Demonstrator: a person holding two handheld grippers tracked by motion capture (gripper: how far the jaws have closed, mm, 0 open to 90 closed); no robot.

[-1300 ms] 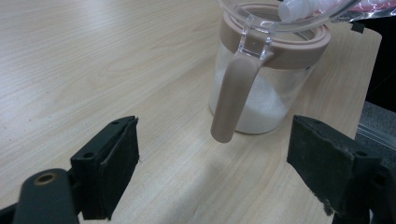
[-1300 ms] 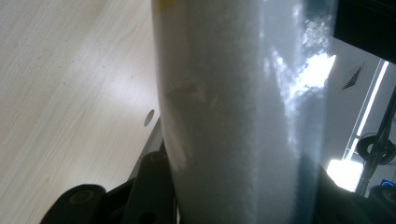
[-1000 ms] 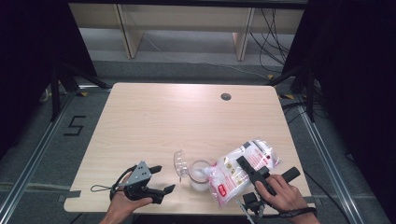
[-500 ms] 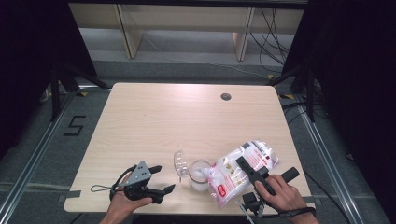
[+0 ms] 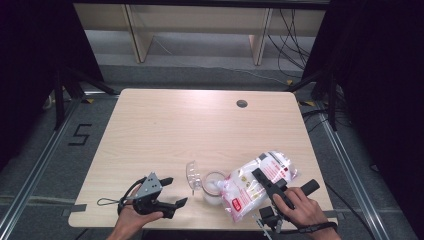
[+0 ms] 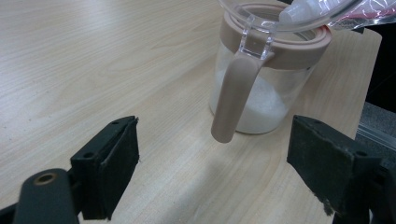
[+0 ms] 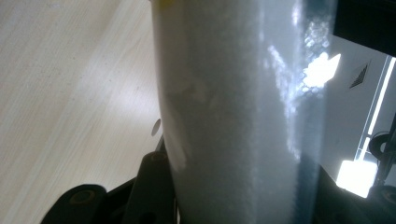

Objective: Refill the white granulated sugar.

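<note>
The right gripper [image 5: 266, 186] is clamping a clear plastic bag [image 5: 260, 180] of white powder, its jaws pressing on either side of the bag. In the right gripper view the bag [image 7: 233, 112] is standing between the 2 jaws, and they are touching it. The bag is lying tilted near the front edge of the table [image 5: 200, 125], its lower end reaching over the rim of a glass jar [image 5: 214, 187] and its upper end pointing toward the right edge.

The jar is standing upright just left of the bag, with white powder in its bottom part. Its clear lid [image 5: 192, 175] is tipping open to the left.

The left gripper [image 5: 170, 192] is resting near the front left corner, well apart from the jar. Its jaws are standing wide apart and holding nothing. In the left gripper view the jar [image 6: 268, 70] is sitting ahead between them, its beige handle [image 6: 233, 98] hanging down.
</note>
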